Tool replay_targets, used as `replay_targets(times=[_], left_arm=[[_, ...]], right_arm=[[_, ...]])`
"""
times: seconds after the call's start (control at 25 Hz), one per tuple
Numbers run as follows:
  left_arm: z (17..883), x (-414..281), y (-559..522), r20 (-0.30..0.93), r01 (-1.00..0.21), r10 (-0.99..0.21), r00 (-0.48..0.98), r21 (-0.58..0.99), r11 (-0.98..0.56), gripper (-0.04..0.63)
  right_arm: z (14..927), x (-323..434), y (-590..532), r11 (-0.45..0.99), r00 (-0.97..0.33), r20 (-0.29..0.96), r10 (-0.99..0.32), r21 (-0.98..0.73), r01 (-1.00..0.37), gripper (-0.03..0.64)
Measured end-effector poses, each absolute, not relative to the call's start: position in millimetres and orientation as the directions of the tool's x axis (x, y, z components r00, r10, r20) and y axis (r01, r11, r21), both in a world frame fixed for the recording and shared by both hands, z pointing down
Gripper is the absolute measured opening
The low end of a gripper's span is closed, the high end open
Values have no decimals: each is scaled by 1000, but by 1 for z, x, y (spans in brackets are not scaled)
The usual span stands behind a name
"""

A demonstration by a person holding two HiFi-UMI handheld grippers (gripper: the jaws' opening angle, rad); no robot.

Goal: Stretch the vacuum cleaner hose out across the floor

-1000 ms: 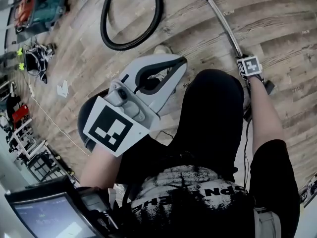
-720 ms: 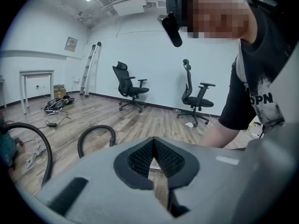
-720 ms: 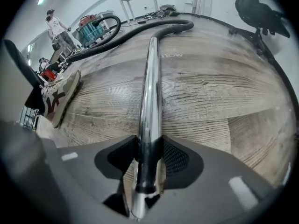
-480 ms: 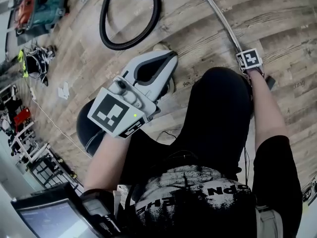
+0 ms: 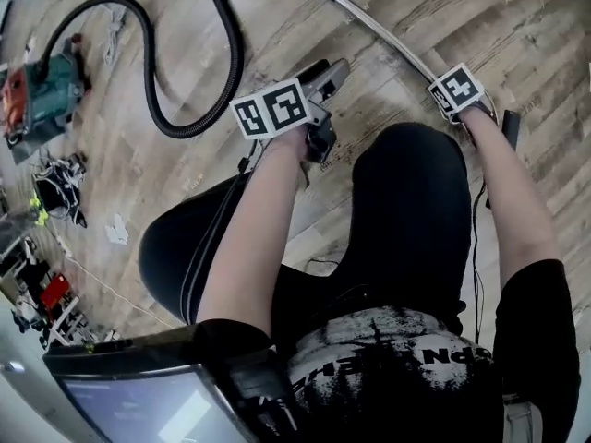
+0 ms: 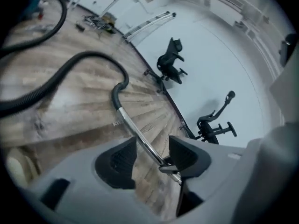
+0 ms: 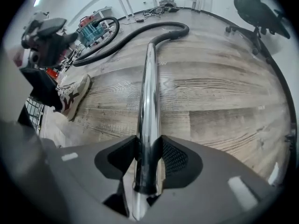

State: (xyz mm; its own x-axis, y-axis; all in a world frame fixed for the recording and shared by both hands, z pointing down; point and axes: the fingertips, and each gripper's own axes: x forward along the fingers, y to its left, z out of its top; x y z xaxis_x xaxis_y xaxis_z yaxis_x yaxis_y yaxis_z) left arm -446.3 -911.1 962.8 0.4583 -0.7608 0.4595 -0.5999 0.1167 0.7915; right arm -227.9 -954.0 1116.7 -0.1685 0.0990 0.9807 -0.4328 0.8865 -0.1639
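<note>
Right gripper is clamped on the chrome wand. Left gripper is opening its jaws, with nothing between the pads. Hose lies looped on the floor toward the vacuum, so I'd pull the wand low and steady, straight away from it.

One vacuum cleaner, one black hose, one chrome tube, two tools: left tool, right tool.
</note>
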Motion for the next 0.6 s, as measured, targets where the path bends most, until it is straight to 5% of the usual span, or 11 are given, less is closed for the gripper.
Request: replay_targets(times=[0.28, 0.6], left_arm=[[1037, -353, -988, 347, -277, -789, 506, 932, 232, 272], [1080, -267, -1023, 246, -56, -837, 488, 966, 252, 322]], right_arm=[[1053, -195, -960, 892, -152, 987, 61, -122, -435, 176], [1035, -166, -936, 906, -157, 986, 54, -114, -407, 176]])
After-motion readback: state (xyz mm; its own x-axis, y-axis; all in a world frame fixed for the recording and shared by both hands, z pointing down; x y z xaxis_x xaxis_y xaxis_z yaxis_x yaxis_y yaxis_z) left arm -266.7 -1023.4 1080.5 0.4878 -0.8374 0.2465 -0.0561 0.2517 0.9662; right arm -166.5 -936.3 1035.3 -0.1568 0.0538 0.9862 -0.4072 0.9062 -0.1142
